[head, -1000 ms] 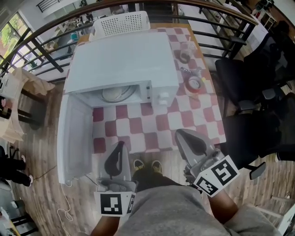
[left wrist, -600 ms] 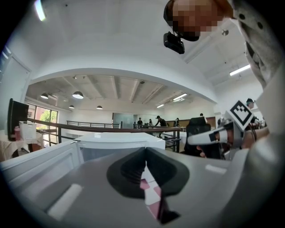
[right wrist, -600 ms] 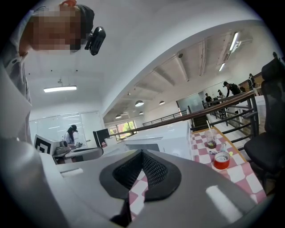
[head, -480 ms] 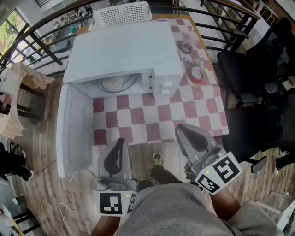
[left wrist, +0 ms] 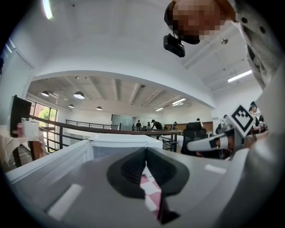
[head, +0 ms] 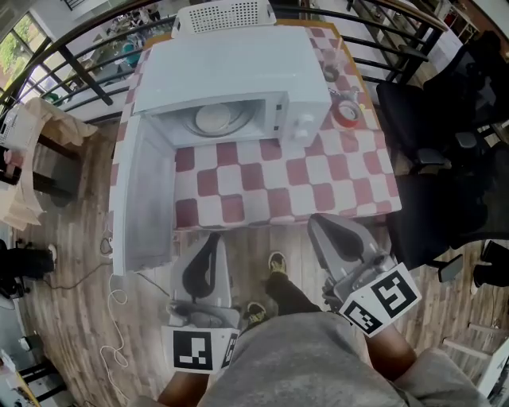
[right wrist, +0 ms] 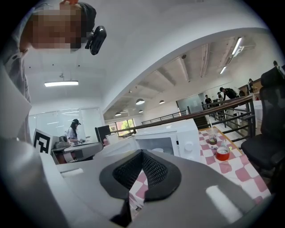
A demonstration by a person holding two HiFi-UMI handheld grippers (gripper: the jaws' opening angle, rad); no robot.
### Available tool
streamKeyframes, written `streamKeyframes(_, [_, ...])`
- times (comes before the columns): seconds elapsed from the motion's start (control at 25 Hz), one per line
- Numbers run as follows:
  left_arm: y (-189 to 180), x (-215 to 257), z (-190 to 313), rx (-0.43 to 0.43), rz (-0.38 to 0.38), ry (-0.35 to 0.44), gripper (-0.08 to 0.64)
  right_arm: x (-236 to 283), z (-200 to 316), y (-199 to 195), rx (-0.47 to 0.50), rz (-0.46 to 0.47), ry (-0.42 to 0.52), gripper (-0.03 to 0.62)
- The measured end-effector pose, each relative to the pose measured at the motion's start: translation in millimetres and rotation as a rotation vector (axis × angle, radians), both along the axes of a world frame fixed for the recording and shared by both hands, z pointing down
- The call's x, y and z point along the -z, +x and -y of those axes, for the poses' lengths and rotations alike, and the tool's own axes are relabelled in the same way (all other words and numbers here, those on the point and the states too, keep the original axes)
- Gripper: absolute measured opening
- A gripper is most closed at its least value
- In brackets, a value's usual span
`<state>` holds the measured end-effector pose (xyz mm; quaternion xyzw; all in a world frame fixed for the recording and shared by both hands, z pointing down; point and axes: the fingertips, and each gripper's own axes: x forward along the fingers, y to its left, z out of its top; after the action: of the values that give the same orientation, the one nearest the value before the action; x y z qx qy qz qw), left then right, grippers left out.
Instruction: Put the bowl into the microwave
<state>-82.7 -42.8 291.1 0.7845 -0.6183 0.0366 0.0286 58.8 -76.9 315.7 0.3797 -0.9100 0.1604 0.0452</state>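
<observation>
Since the door stands swung wide, the bowl [head: 216, 119] shows plainly from above: a round, pale, shallow-looking dish with a lighter middle and a darker ring round it, sitting inside the microwave [head: 238, 67] roughly at the centre of the cavity floor (its depth cannot be judged from this steep angle). One bowl is in sight, and one white microwave, which stands on the far left part of the tabletop [head: 318, 179] with its knob panel toward the right. Its door [head: 145, 199] hangs out past the tabletop's left edge, running toward the near side. A red-and-white checked cloth covers the tabletop.

Just right of the microwave, close to the right edge, lies one red round container [head: 346, 113]; beyond it, near the far right corner, stands one clear cup [head: 331, 71]. One white perforated basket [head: 224, 14] sits at the far edge behind the microwave.

Two grippers are held low over the wooden floor, short of the tabletop's near edge and well apart from the bowl. The left gripper [head: 210, 241] has its jaws pressed together with nothing between them; only a sliver of the checked cloth shows through the slit below the tips. The right gripper [head: 322, 226] looks the same, tips meeting and pinching nothing.
</observation>
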Motion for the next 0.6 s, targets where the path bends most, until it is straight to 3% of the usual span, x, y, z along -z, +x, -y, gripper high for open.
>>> streamKeyframes(0.6, [-32,18,-153,-0.018,-0.051,0.064,0.011,23,-153,-35,-0.023,-0.067,0.07,0.0])
